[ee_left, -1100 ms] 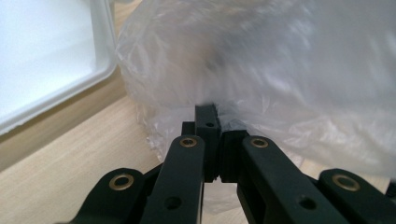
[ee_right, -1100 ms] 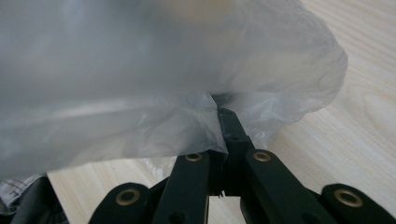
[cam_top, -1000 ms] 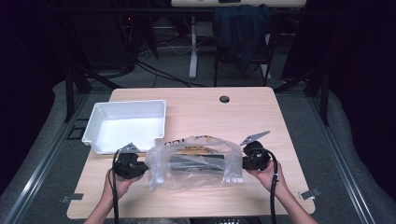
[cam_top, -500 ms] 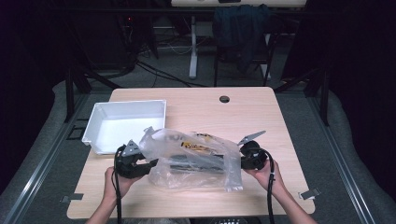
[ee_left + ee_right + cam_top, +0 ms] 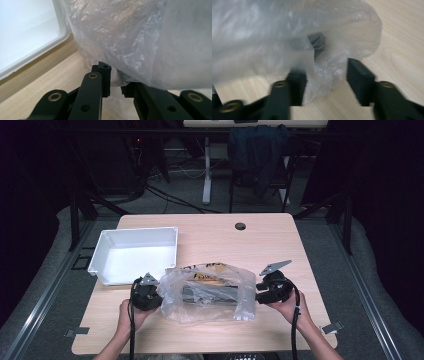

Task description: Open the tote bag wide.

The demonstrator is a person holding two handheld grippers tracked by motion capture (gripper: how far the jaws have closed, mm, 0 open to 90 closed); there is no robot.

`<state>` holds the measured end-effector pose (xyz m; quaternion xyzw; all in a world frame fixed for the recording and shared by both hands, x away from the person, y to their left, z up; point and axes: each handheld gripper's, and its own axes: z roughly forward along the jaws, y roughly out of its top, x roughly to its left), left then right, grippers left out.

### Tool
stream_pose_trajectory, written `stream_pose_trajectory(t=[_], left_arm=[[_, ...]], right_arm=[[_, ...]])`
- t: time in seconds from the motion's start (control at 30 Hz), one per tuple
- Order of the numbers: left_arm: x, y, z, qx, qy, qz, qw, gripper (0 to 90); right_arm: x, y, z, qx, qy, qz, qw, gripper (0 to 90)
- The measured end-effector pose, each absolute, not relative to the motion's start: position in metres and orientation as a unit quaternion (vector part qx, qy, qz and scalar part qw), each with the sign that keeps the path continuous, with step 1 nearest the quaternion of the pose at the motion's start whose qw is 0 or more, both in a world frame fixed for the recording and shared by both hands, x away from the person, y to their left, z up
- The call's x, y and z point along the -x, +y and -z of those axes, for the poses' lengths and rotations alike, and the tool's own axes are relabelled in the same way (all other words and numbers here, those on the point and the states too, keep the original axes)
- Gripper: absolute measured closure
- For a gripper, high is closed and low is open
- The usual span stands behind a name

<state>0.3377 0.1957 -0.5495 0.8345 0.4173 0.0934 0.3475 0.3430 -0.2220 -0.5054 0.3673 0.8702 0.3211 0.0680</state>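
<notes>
A clear plastic bag (image 5: 207,292) lies crumpled on the front half of the wooden table (image 5: 260,240), with a dark long object (image 5: 207,294) and a yellow-printed label (image 5: 207,269) showing through it. My left gripper (image 5: 148,295) is at the bag's left end. In the left gripper view its jaws (image 5: 116,85) stand close together with a fold of the bag (image 5: 117,37) pinched between them. My right gripper (image 5: 270,291) is at the bag's right end. In the right gripper view, blurred, its jaws (image 5: 328,82) stand wide apart, and loose film of the bag (image 5: 322,70) hangs between them.
An empty white tray (image 5: 102,257) sits at the table's left, just behind my left gripper, and its rim (image 5: 37,53) shows in the left gripper view. A round cable hole (image 5: 240,226) is at the table's far edge. Bare wood lies right of the bag.
My left gripper has moved right and turned, bunching the bag's left end inward. The bag looks narrower and more crumpled. The right gripper has barely shifted.
</notes>
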Motion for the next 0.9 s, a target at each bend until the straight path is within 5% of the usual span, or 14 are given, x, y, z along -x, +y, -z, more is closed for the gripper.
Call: stream_pose_trajectory(t=[0.17, 0.2, 0.23, 0.27, 0.37, 0.4, 0.57, 0.77, 0.9], left_arm=[[-0.338, 0.198, 0.547, -0.836, 0.413, -0.087, 0.351, 80.9], [-0.338, 0.198, 0.547, -0.836, 0.413, -0.085, 0.351, 80.3], [-0.338, 0.198, 0.547, -0.836, 0.413, -0.084, 0.351, 80.3], [-0.338, 0.199, 0.545, -0.838, 0.411, -0.08, 0.351, 78.8], [-0.336, 0.201, 0.541, -0.833, 0.414, -0.084, 0.357, 67.5], [-0.333, 0.202, 0.535, -0.83, 0.415, -0.099, 0.358, 55.1], [-0.318, 0.205, 0.514, -0.824, 0.398, -0.142, 0.378, 41.0], [-0.3, 0.202, 0.496, -0.811, 0.381, -0.19, 0.402, 41.3], [-0.299, 0.198, 0.494, -0.808, 0.371, -0.204, 0.411, 60.4]], right_arm=[[-0.329, -0.216, 0.492, -0.33, 0.872, -0.348, 0.096, 43.4], [-0.326, -0.21, 0.49, -0.32, 0.872, -0.357, 0.101, 59.6], [-0.326, -0.21, 0.49, -0.32, 0.872, -0.357, 0.101, 59.6], [-0.325, -0.209, 0.489, -0.316, 0.872, -0.36, 0.102, 69.0], [-0.327, -0.207, 0.49, -0.318, 0.868, -0.369, 0.094, 86.4], [-0.329, -0.209, 0.491, -0.324, 0.866, -0.372, 0.087, 89.6], [-0.33, -0.213, 0.491, -0.331, 0.863, -0.375, 0.075, 90.0], [-0.331, -0.215, 0.492, -0.339, 0.861, -0.373, 0.068, 90.0], [-0.333, -0.215, 0.493, -0.342, 0.86, -0.373, 0.061, 90.0]])
